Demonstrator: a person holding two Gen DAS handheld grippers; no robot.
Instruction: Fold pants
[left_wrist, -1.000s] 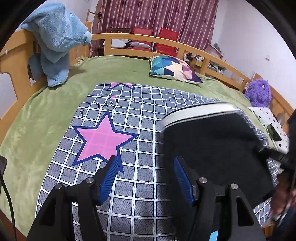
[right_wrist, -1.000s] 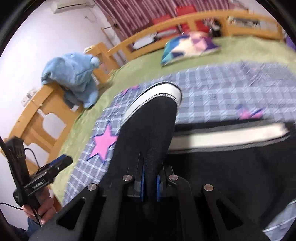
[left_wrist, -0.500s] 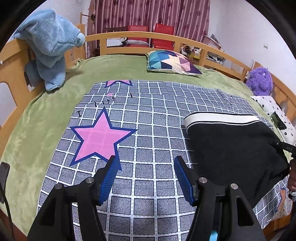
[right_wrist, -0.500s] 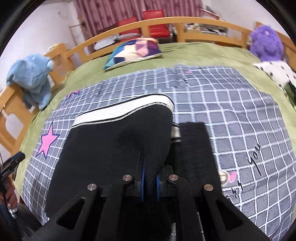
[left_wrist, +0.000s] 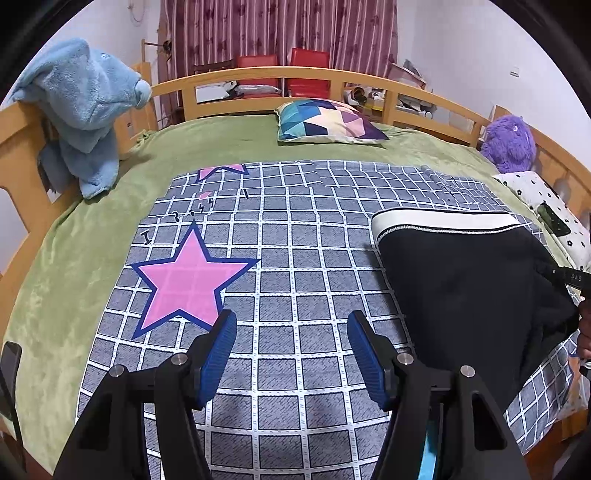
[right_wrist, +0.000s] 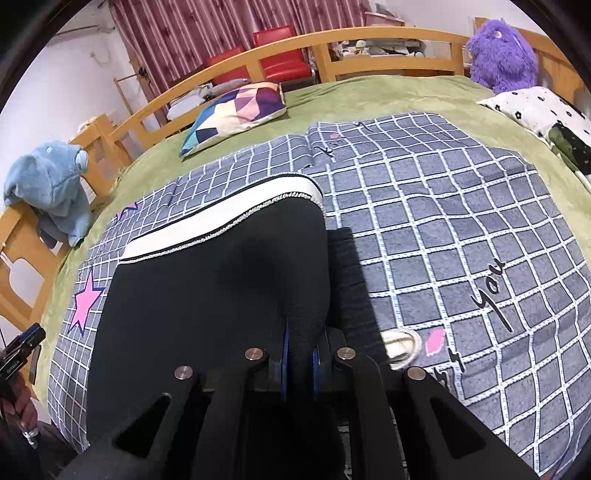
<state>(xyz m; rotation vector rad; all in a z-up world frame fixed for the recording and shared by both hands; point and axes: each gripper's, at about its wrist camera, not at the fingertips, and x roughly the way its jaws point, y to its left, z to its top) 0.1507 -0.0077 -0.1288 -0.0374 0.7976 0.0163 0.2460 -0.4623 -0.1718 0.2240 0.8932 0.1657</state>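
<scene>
1. The black pants (left_wrist: 469, 288) lie folded on the gray checked blanket (left_wrist: 295, 266), at 3 o'clock in the left wrist view.
2. The right gripper (right_wrist: 299, 354) is clenched on a fold of pants, apparently the near edge.
3. The left gripper (left_wrist: 291, 350) hangs spread, grasping nothing, above the blanket beside the pink star (left_wrist: 188, 280).

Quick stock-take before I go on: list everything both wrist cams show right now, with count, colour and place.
pants: one, black with white waistband, folded on the blanket's right part
blanket: one, grey grid with pink stars, spread over the bed
bed cover: one, green, under the blanket
cushion: one, multicolour triangles, far side of bed
blue plush: one, draped on the left rail
purple plush: one, far right corner
spotted pillow: one, white with black dots, right edge
red chairs: two, behind the rail
left gripper: fingers open, empty
right gripper: fingers shut on pants
</scene>
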